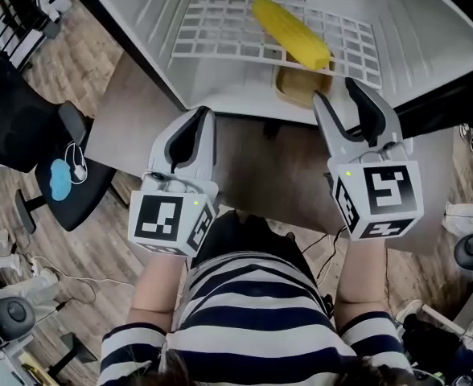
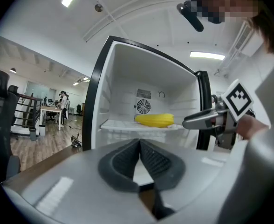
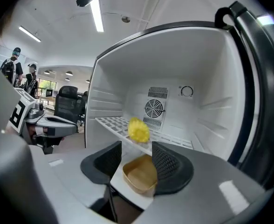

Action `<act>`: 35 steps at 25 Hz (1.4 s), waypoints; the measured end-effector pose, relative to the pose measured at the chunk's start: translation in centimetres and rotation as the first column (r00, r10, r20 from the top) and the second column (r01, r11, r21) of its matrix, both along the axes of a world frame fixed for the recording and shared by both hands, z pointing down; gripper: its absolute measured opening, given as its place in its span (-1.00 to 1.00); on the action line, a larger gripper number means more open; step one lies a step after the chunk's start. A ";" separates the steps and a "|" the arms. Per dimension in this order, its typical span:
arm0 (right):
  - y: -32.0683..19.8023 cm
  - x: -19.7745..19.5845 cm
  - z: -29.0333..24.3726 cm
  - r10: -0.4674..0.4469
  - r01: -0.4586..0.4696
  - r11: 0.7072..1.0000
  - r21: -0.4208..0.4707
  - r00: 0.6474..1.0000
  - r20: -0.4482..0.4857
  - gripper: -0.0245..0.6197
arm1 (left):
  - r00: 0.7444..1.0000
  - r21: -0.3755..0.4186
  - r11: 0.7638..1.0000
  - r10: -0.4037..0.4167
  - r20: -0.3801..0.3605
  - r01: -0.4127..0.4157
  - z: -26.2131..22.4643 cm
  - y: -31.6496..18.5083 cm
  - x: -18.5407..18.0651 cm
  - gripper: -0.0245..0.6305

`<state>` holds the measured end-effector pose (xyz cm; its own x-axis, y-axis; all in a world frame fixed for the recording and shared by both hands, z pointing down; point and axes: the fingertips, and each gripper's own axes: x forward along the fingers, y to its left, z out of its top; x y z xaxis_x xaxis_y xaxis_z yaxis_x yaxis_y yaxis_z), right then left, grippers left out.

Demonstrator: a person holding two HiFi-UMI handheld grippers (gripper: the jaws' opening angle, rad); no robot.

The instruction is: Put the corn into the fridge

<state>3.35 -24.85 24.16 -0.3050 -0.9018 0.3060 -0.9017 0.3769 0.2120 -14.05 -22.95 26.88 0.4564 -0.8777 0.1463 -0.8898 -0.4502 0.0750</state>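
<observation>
On the fridge shelf (image 1: 212, 30) lies corn (image 1: 291, 32) (bare, yellow).

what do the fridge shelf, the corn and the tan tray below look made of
Shelf: white grid of square cells, matte, probably plastic or coated wire.
Corn: even yellow with a slight sheen, likely a plastic replica; real not excluded.
Tan tray: smooth, thin-walled, probably plastic or bamboo fibre.

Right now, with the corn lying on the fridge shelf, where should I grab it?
Take the corn by its near end, across its width, coming from the front with the right gripper. It lies flat and slanted on the wire shelf, that end at the front edge, pointing toward those open jaws.
</observation>
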 end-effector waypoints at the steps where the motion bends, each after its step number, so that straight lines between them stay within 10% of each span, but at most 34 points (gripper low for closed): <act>1: 0.4 0.1 0.3 0.004 -0.004 1.000 -0.003 1.000 0.008 -0.29 | 1.000 -0.001 1.000 0.000 0.002 0.000 0.0 0.1 0.1 -0.93; 19: 7.0 1.5 5.6 0.096 -0.089 0.994 -0.062 0.988 0.123 -0.93 | 0.999 -0.052 0.998 -0.018 0.028 0.019 1.6 3.6 -1.5 -0.93; 35: 9.1 1.6 8.0 0.093 -0.074 0.989 -0.130 0.984 0.149 -0.93 | 0.998 -0.097 0.995 -0.028 0.056 0.033 3.5 5.3 -2.6 -0.93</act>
